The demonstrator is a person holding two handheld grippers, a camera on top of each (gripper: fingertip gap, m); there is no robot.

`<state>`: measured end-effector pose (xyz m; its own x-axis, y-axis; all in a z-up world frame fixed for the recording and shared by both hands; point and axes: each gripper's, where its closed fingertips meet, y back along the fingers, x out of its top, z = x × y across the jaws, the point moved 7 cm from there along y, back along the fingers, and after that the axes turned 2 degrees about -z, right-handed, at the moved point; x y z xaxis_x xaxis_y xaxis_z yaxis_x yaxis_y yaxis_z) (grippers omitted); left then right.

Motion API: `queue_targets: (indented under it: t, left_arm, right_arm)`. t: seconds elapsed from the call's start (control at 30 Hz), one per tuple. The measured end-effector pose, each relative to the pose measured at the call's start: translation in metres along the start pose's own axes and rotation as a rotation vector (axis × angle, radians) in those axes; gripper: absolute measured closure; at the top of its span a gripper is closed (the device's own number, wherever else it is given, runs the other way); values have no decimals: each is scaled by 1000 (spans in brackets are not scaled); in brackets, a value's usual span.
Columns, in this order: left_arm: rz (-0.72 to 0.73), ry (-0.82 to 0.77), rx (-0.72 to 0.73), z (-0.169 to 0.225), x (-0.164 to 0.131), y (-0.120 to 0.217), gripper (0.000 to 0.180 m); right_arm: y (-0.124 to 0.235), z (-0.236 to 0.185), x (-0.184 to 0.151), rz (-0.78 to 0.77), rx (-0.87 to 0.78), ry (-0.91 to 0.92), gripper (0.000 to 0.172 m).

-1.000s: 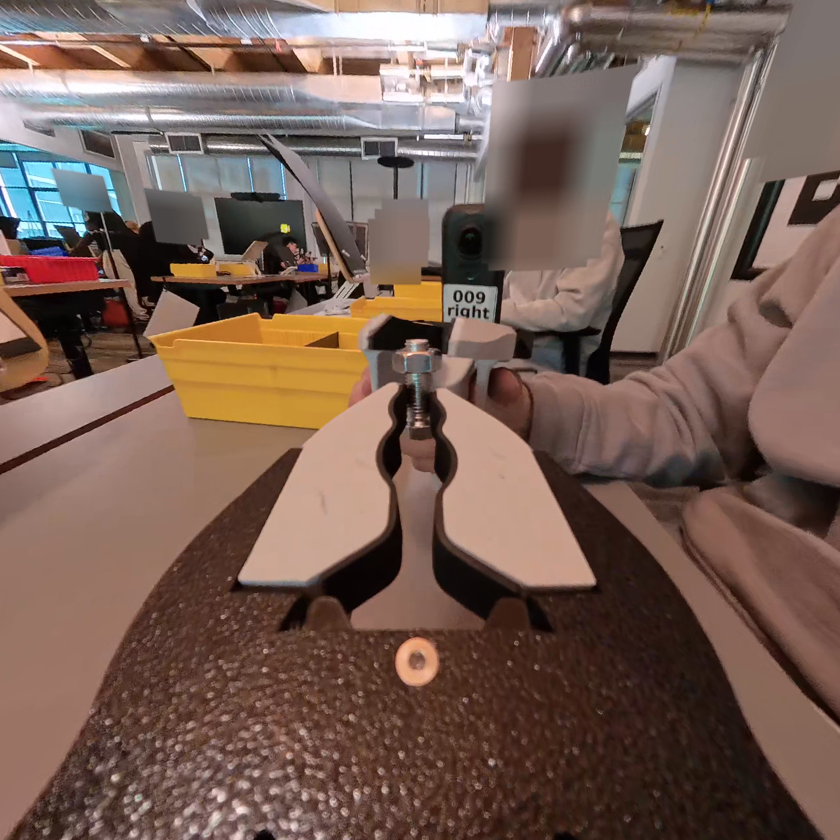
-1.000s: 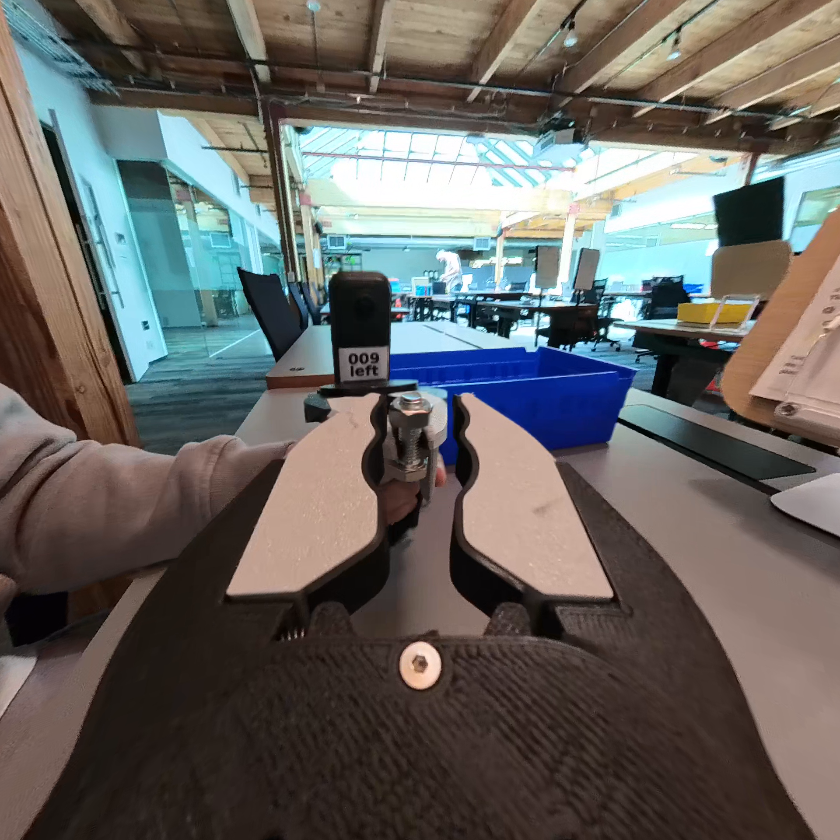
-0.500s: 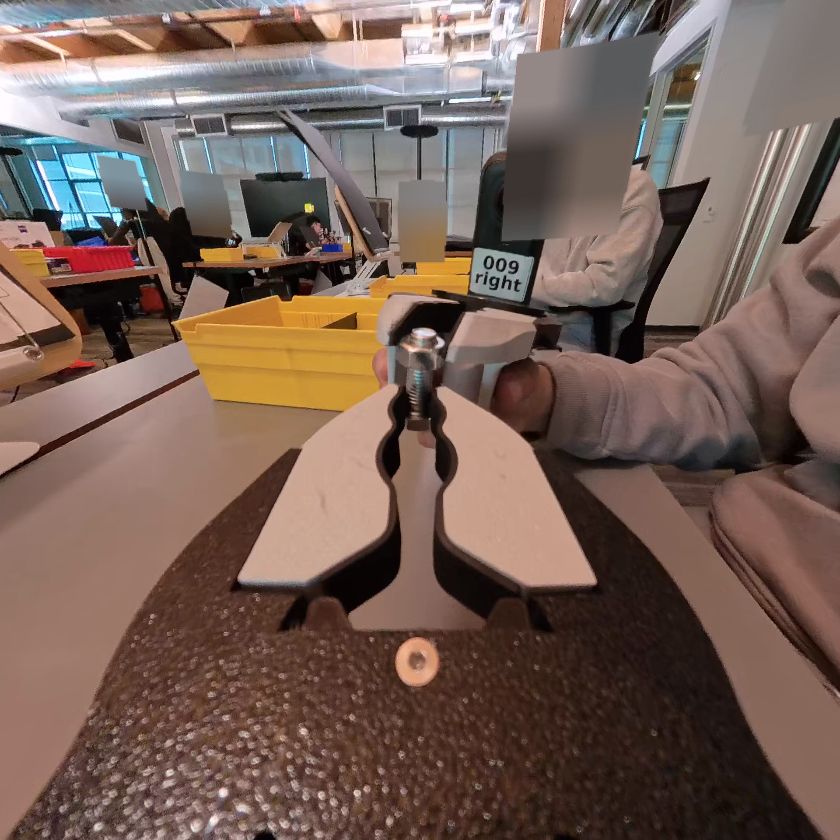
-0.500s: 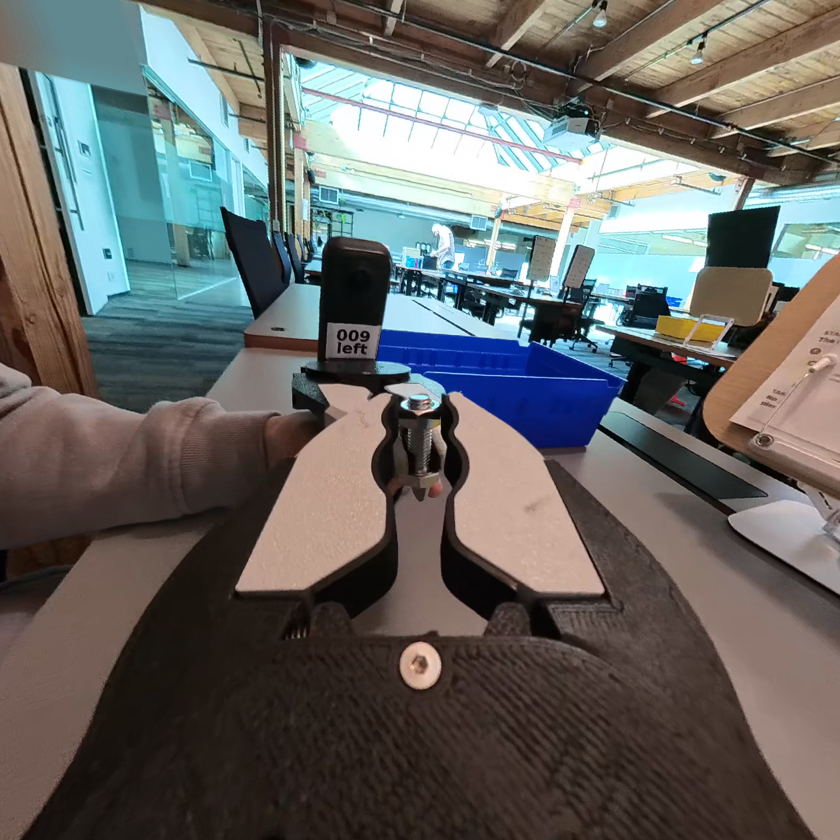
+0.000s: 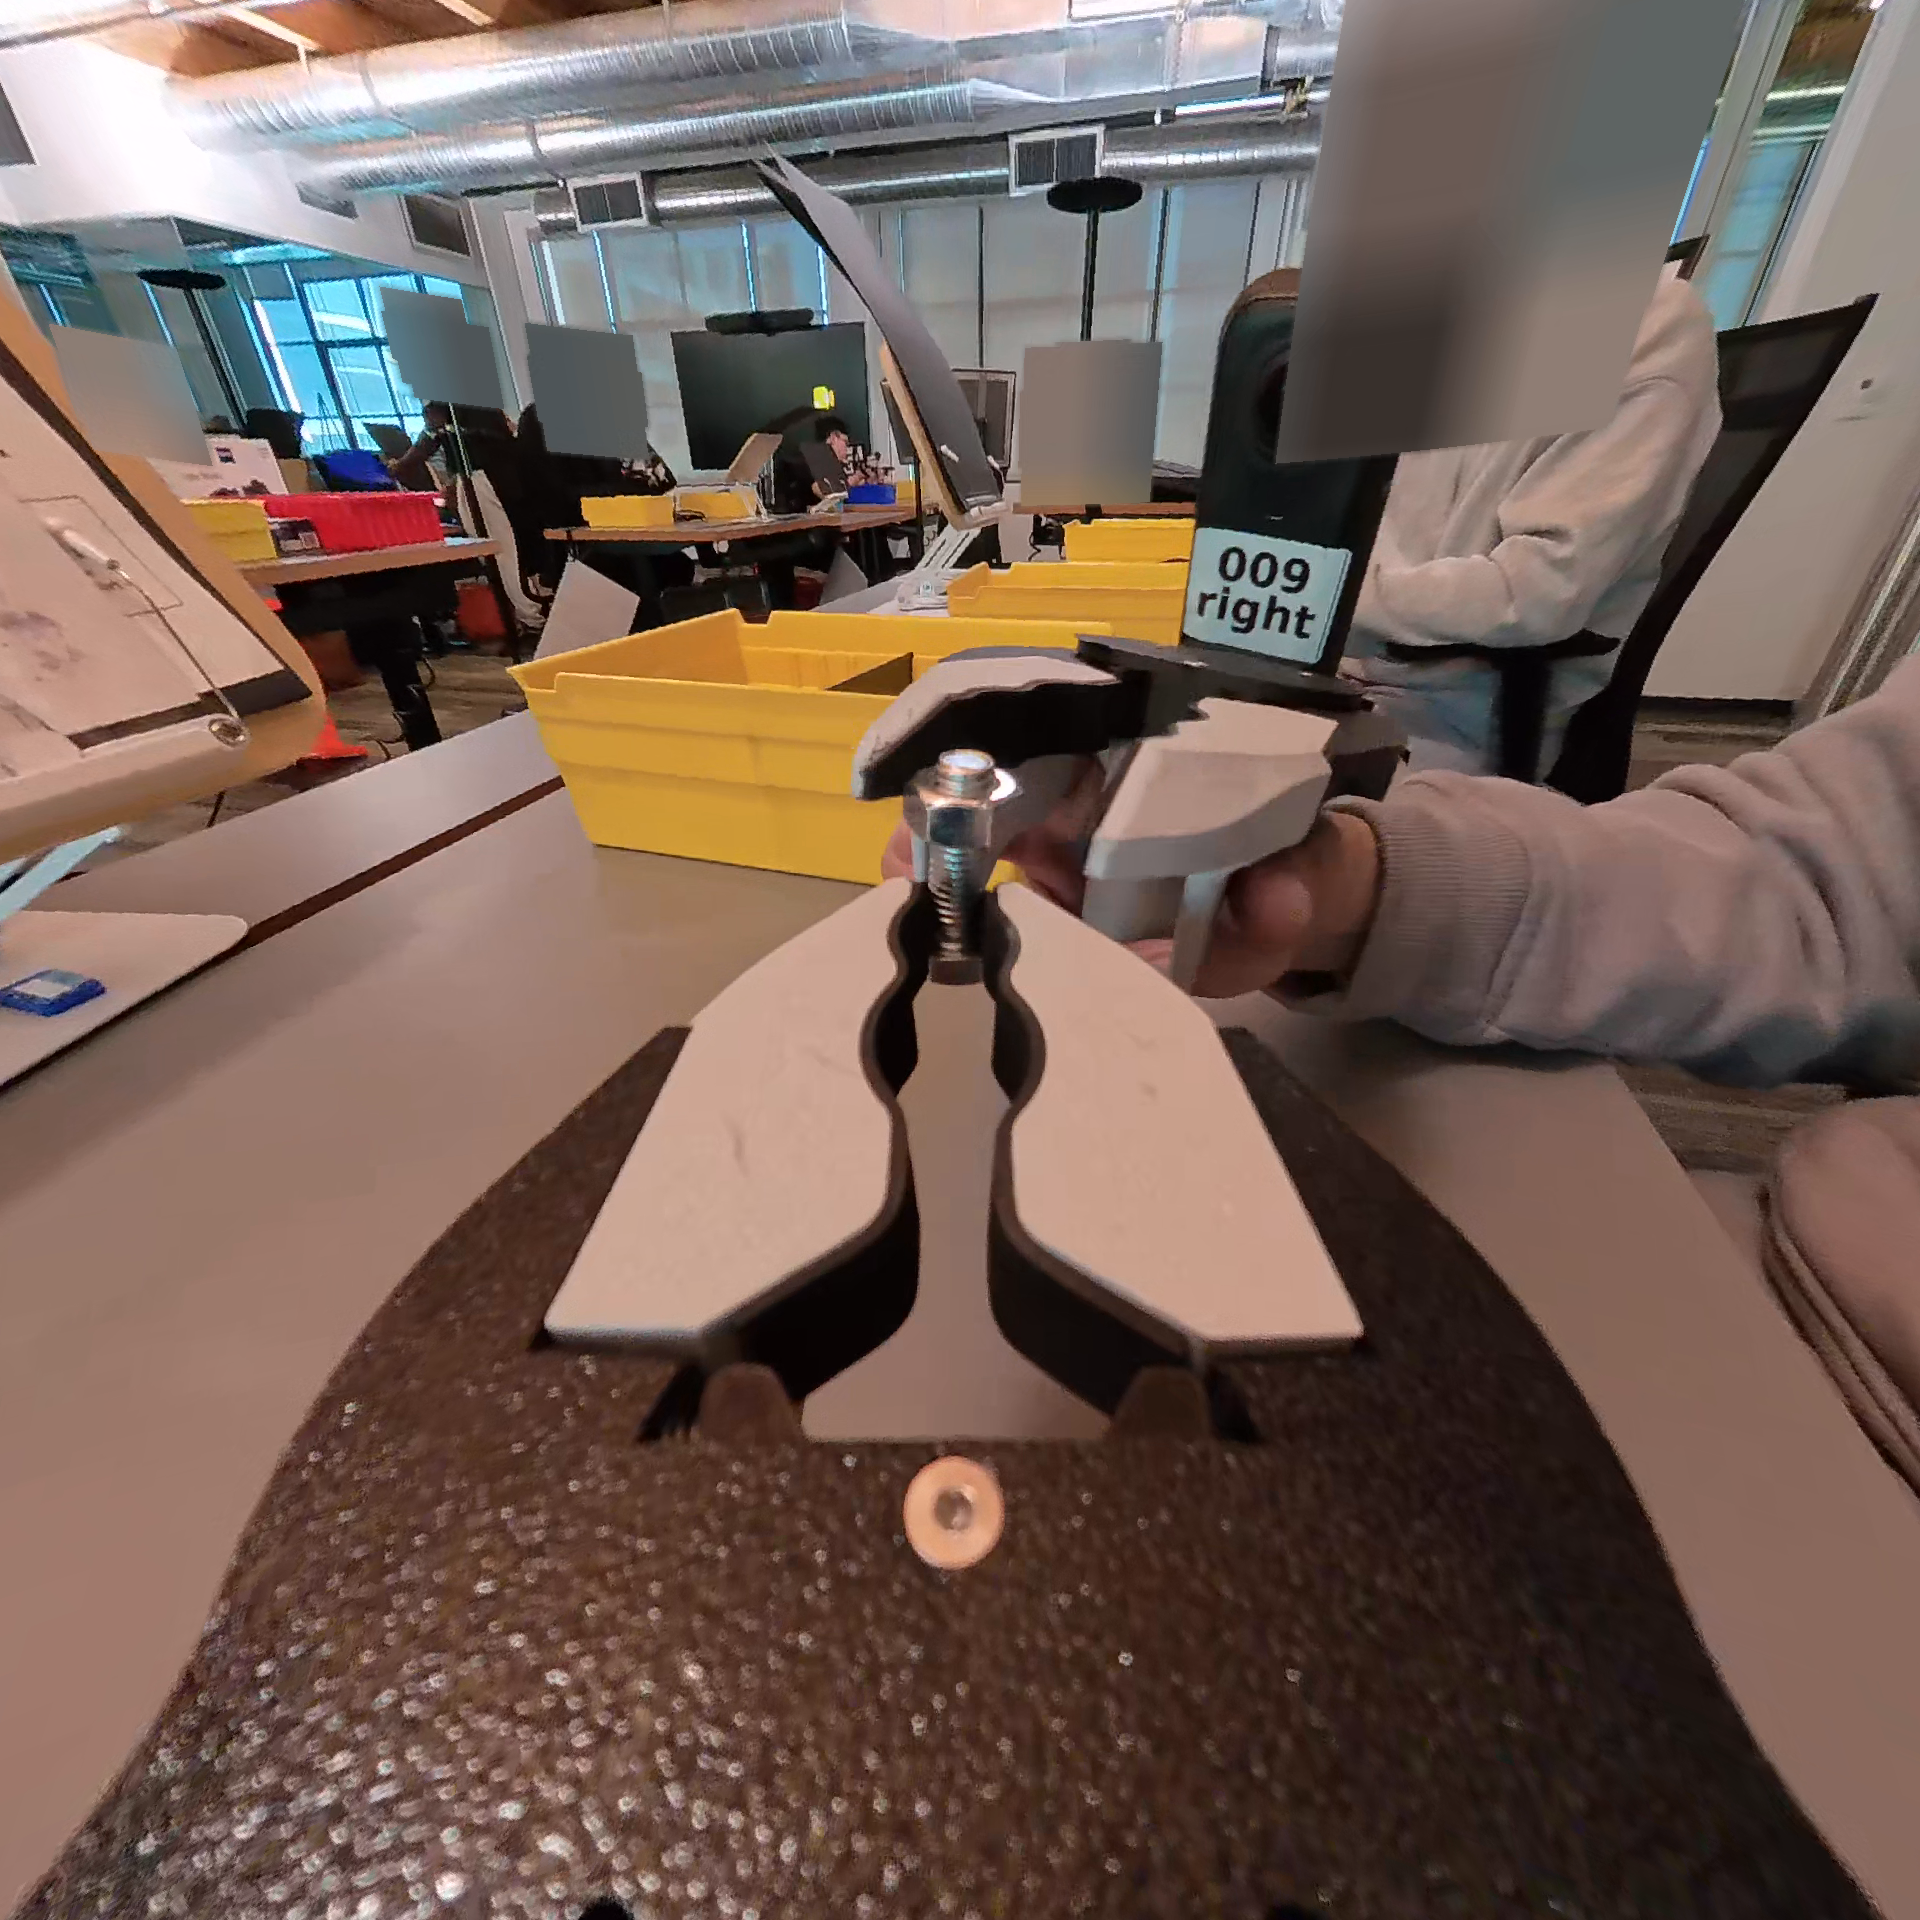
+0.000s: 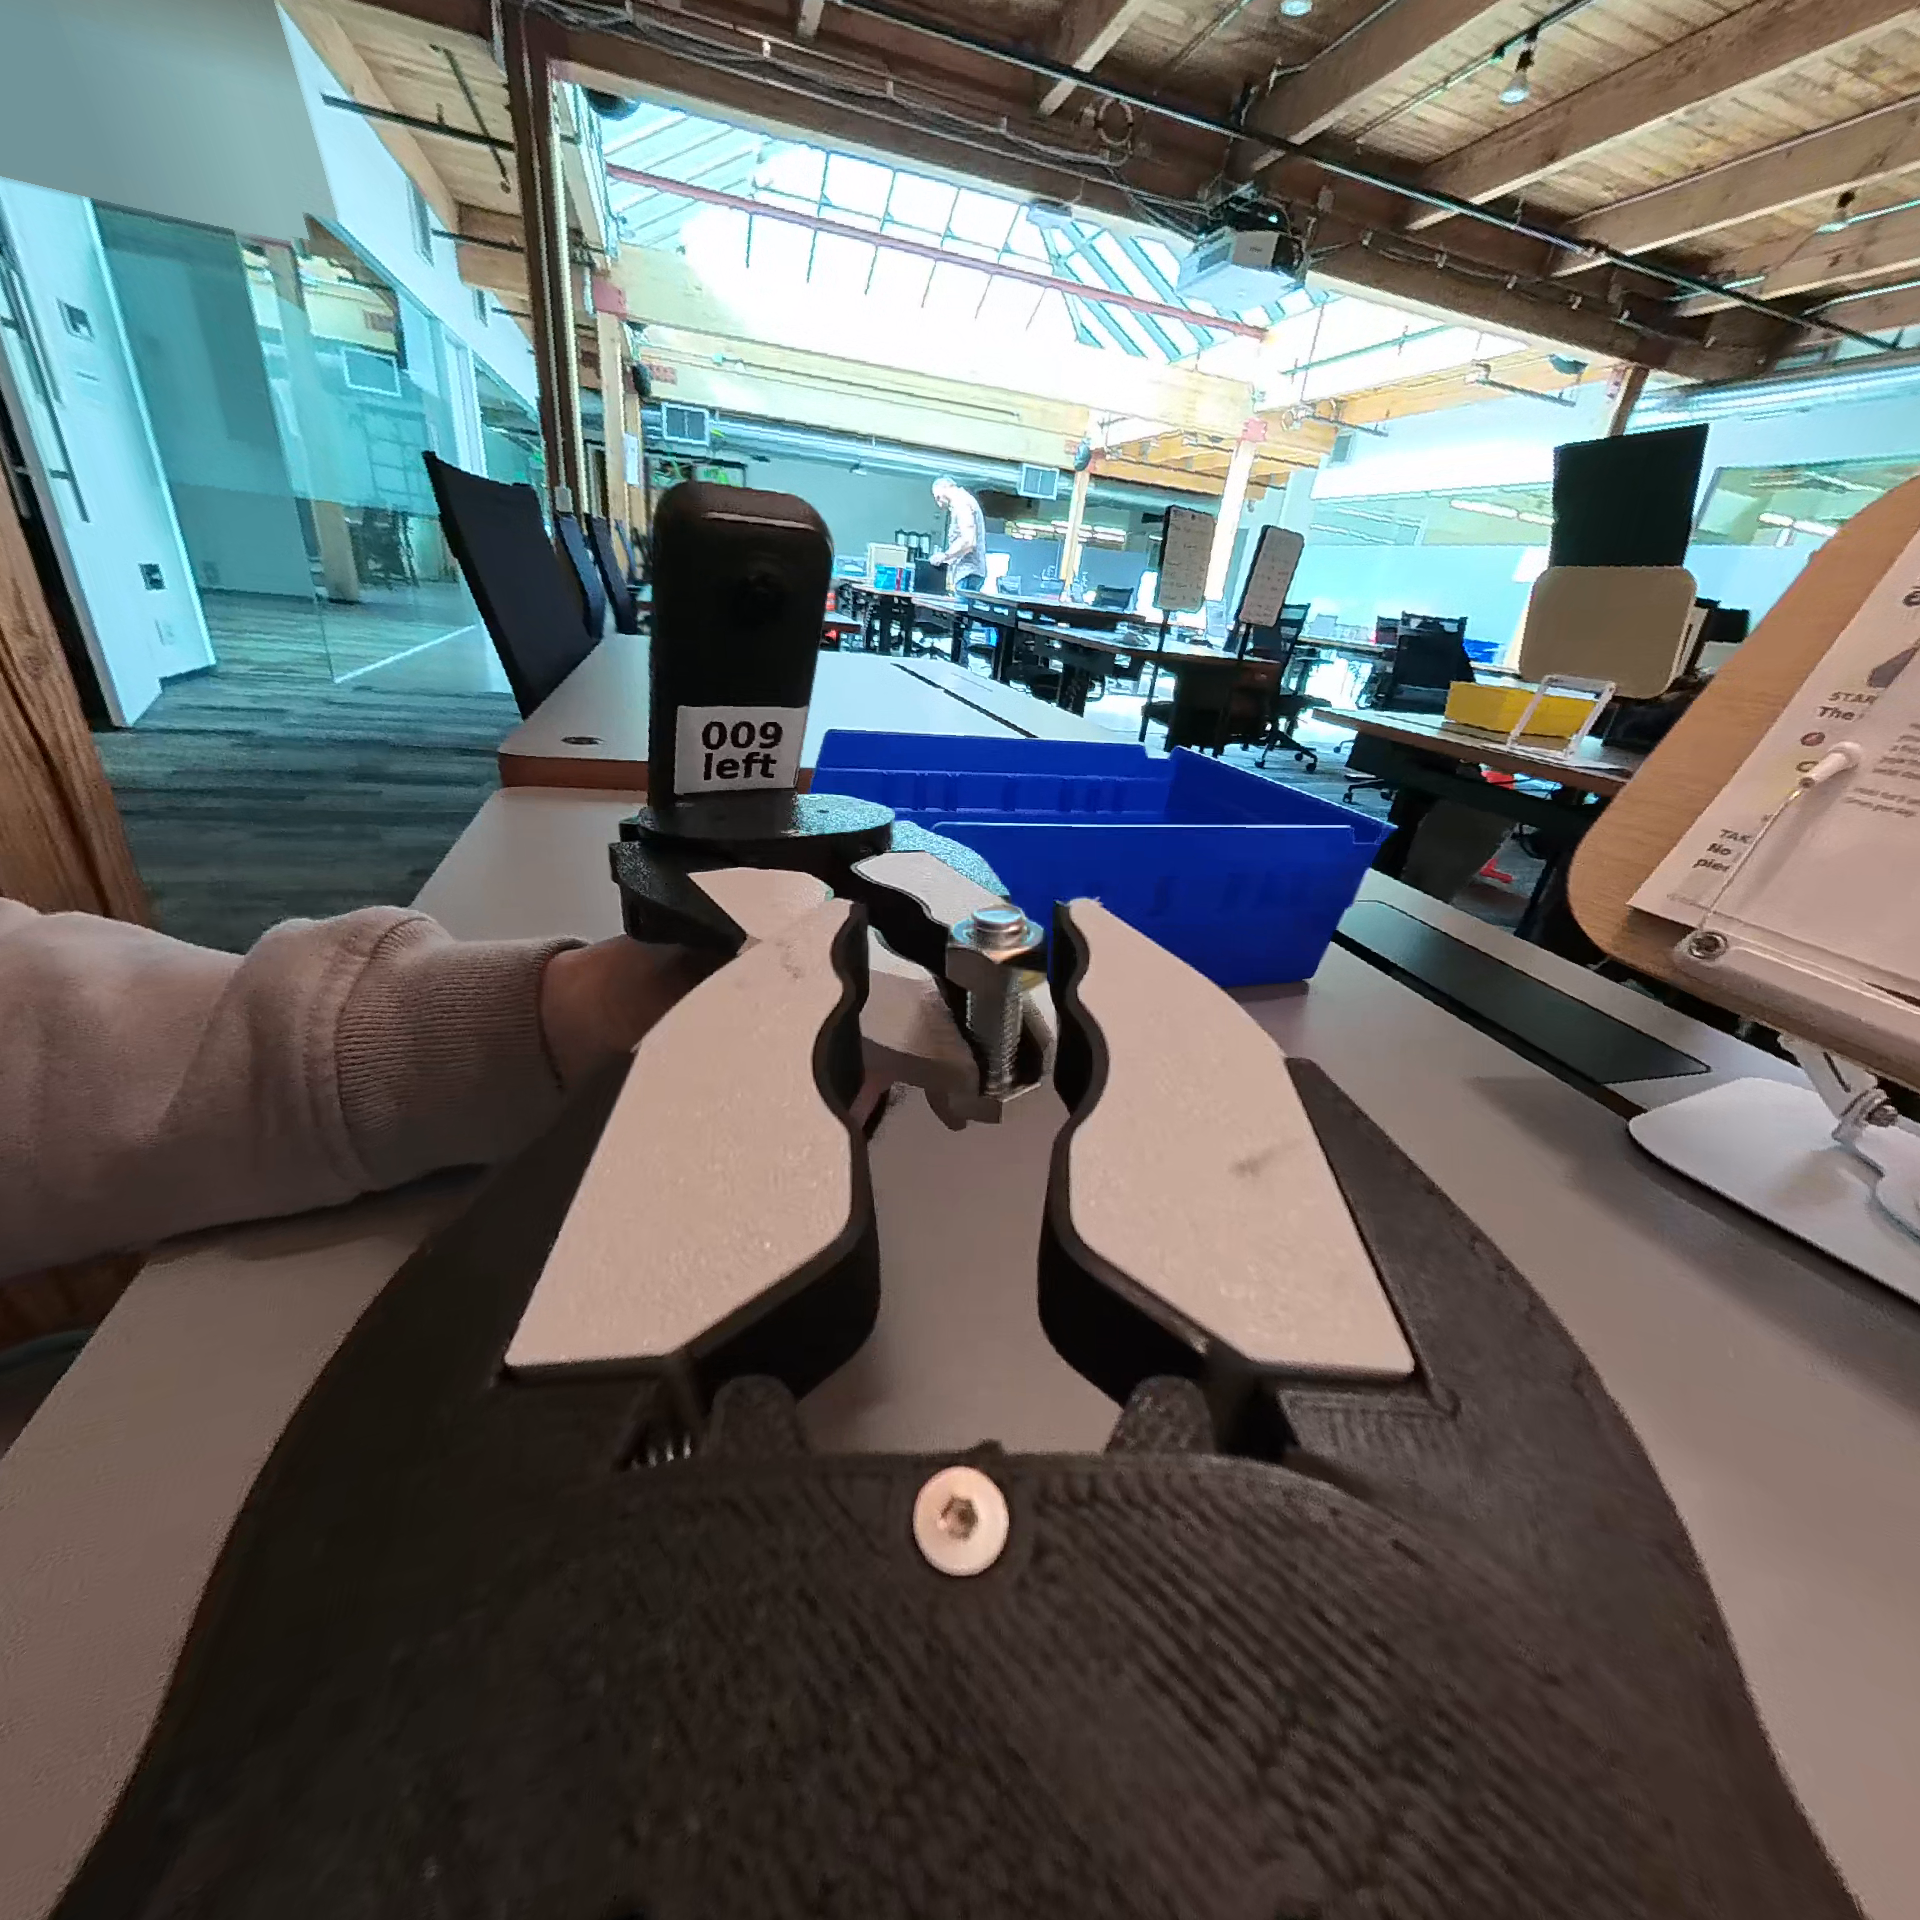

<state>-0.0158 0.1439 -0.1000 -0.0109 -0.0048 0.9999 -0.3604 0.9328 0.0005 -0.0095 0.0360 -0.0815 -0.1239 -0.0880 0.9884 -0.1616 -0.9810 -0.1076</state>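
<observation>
The left claw [image 5: 958, 914] is nearly closed on a silver bolt [image 5: 954, 883]. Its two fingertips press the lower threaded shaft from both sides, and the bolt stands upright, with its long axis vertical. A hex nut [image 5: 961, 823] with a washer sits near the top end of the shaft, above the fingertips.

The right claw [image 6: 961, 987] is widely open. In the right wrist view the bolt [image 6: 1000, 1023] stands between its two fingers, closer to the finger on the right side of that view [image 6: 1101, 997], but I see a gap on both sides, so this claw has hold of nothing. In the left wrist view the right claw's fingers [image 5: 1210, 800] spread around and behind the nut, and one finger reaches over the top of the bolt.

So the nut lies directly at the right claw's tips, at the same height as them, and the right claw is the one nearer to the nut.

Both claws are above the grey surface [image 5: 416, 997]. A yellow bin [image 5: 707, 748] stands behind them in the left wrist view, and a blue bin [image 6: 1174, 862] in the right wrist view.
</observation>
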Motion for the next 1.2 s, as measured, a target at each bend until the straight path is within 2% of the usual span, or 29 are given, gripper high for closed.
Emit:
queue_targets:
  t: [0.13,0.23,0.3,0.33,0.43,0.53,0.73,0.83,0.87,0.9,0.93,1.1,1.2]
  left_arm:
    - [16,25,-13,0,1,0,172]
    - [40,75,38,-7,1,5,172]
    - [82,90,39,-10,3,11,172]
    - [73,86,57,-11,3,12,172]
    - [-14,62,82,-11,-3,8,172]
    - [-22,45,63,-5,-3,0,172]
    - [-23,38,62,-2,-2,-4,172]
    - [4,87,87,-9,-1,2,172]
    - [25,103,84,-10,-1,6,172]
    - [42,107,84,-11,0,8,172]
    - [44,104,89,-12,1,10,172]
    - [11,99,64,-7,-2,0,172]
    - [-29,68,56,-3,-4,-5,172]
  right_arm:
    - [1,6,-1,-9,-67,-4,146]
    - [8,20,0,-12,-158,-23,126]
    - [19,35,2,42,-255,-92,146]
    - [24,40,3,77,-267,-146,142]
    - [22,34,6,104,-133,-179,133]
    - [9,18,5,74,-57,-141,132]
    - [2,14,-4,-27,-107,-57,139]
    - [9,27,-2,-38,-185,-46,117]
    - [14,34,-1,-34,-231,-73,132]
    - [19,41,-2,-18,-282,-103,137]
    - [22,44,0,10,-281,-131,128]
    - [13,24,2,65,-105,-128,126]
    - [4,14,0,30,-94,-81,128]
